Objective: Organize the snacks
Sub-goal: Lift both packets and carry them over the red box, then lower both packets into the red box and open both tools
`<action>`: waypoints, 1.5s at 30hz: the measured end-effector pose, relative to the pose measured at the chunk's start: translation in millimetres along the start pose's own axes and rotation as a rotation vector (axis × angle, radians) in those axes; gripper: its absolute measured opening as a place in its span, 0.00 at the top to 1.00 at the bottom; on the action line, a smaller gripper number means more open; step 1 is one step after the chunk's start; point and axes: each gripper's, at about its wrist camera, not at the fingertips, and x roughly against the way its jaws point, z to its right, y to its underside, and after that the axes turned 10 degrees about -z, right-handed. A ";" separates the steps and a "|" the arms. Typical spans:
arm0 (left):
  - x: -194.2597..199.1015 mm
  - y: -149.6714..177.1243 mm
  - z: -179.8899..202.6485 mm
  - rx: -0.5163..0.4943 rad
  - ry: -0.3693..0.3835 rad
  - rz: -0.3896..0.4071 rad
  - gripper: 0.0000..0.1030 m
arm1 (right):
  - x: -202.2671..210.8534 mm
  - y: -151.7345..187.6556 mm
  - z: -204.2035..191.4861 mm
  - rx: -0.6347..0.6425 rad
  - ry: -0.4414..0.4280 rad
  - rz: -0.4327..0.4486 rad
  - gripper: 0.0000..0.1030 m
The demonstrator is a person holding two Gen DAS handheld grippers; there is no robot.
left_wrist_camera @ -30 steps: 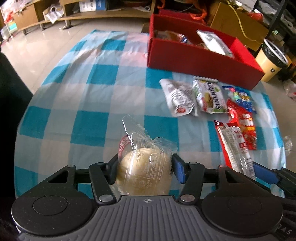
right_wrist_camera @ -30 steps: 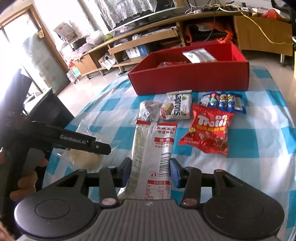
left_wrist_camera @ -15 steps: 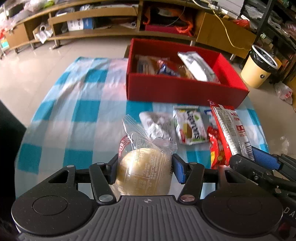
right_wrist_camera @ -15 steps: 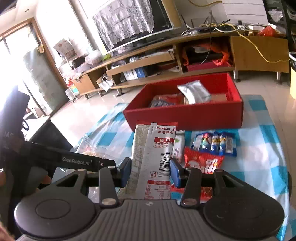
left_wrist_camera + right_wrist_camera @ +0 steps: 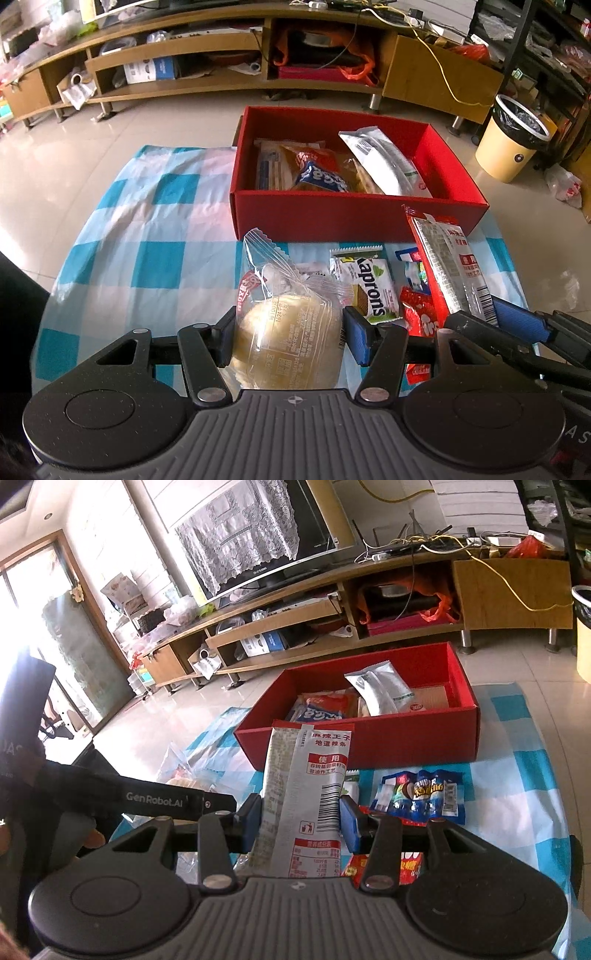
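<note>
Crowding cloth (image 5: pixel 155 254): wafers (image 5: pixel 373 291), perhaps gummies (image 5: pixel 419 314).

Black grippers, blue-padded fingers (image 5: pixel 357 340), "GenRobot.AI" lettering.

Daylight scene, bright overall. Right wrist view: the glass door (image 5: pixel 55 635) at the left edge is blown out to pure white, glare spills over the wall beside it. The floor tiles (image 5: pixel 155 716) shine with reflected window light; same sheen on the floor (image 5: pixel 74 155) in the left wrist view. A pinkish cast from the red box (image 5: pixel 354 218) falls on the checked cloth (image 5: pixel 155 229) near its far edge. Strong fisheye bend: the TV shelf (image 5: pixel 221 33) curves, corners go dark. Clear wrapper of the bun (image 5: pixel 288 332) shows small highlights. Focus mostly sharp, slight softness at the rims; colours a bit oversaturated
</note>
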 end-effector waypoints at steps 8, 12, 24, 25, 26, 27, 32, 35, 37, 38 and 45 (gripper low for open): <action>-0.7 -9.0 -0.1 -0.003 -0.022 0.007 0.37 | -4.4 -4.1 8.1 -0.019 -0.010 0.008 0.59; -2.1 -14.1 2.2 -0.008 -0.030 0.008 0.37 | -7.0 -8.3 11.7 -0.024 -0.014 0.015 0.59; -3.8 -40.8 14.0 -0.036 -0.055 0.040 0.37 | -10.3 -30.5 27.5 -0.036 -0.012 0.057 0.59; -4.2 -43.9 15.1 -0.039 -0.057 0.044 0.37 | -11.4 -33.8 29.2 -0.036 -0.011 0.062 0.59; -4.6 -47.9 16.7 -0.042 -0.061 0.049 0.37 | -12.6 -36.6 30.7 -0.036 -0.010 0.066 0.59; -5.3 -51.9 18.3 -0.046 -0.064 0.053 0.37 | -13.8 -39.9 32.6 -0.036 -0.009 0.069 0.59; -13.4 -73.5 26.4 -0.065 -0.083 0.065 0.37 | -22.6 -57.2 43.4 -0.035 0.000 0.081 0.59; -20.2 -88.9 30.9 -0.075 -0.090 0.077 0.37 | -30.1 -71.1 49.4 -0.031 0.010 0.086 0.59; -26.1 -99.3 34.6 -0.080 -0.096 0.085 0.37 | -37.1 -81.1 53.6 -0.025 0.018 0.088 0.59; -29.0 -103.5 35.9 -0.081 -0.098 0.086 0.37 | -40.7 -84.9 55.7 -0.023 0.022 0.087 0.59; -54.1 -136.2 41.4 -0.083 -0.113 0.094 0.37 | -70.9 -107.9 72.5 -0.014 0.055 0.065 0.59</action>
